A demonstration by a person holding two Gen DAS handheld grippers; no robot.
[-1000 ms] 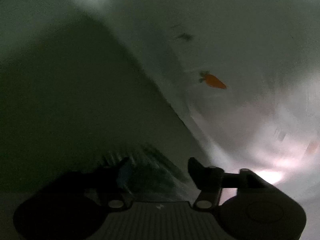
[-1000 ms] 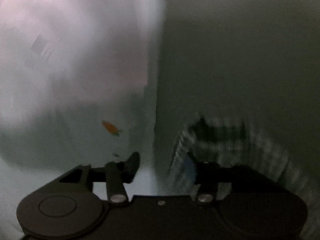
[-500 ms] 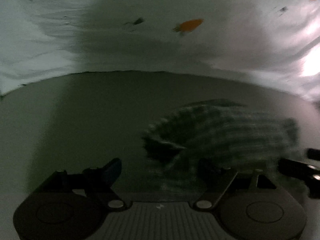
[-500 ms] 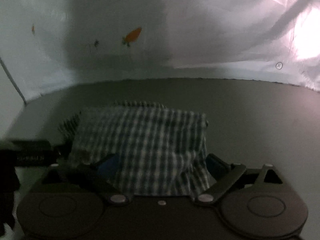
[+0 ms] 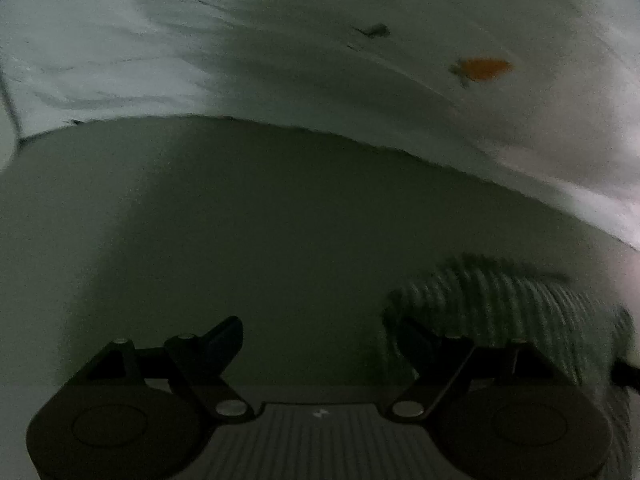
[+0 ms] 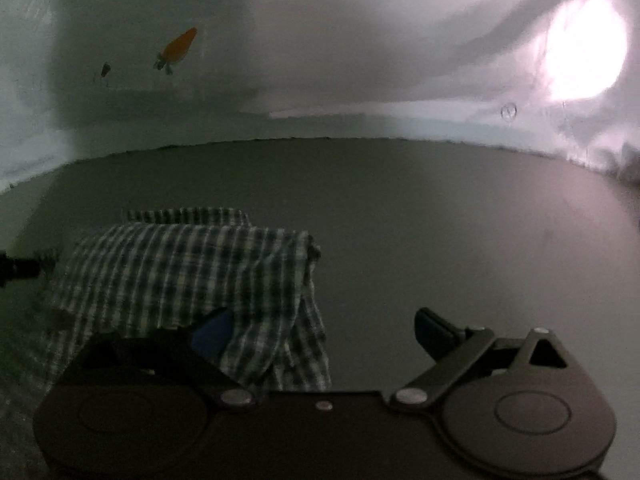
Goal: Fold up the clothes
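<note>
Left hand-held gripper and right hand-held gripper opening, empty; checked cloth bunched, dark table bare rightward

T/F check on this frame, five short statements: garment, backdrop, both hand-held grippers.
1. The checked garment lies on the dark surface. True.
2. The garment is plain red. False: a dark-and-light check.
3. An orange carrot print shows on the white backdrop. True.
4. The right hand-held gripper is clamped on the cloth. False: its jaws stand wide and are opening, pads off the cloth.
5. The left hand-held gripper holds a hanger. False: nothing sits between its opening jaws; the garment lies by its right finger.
</note>
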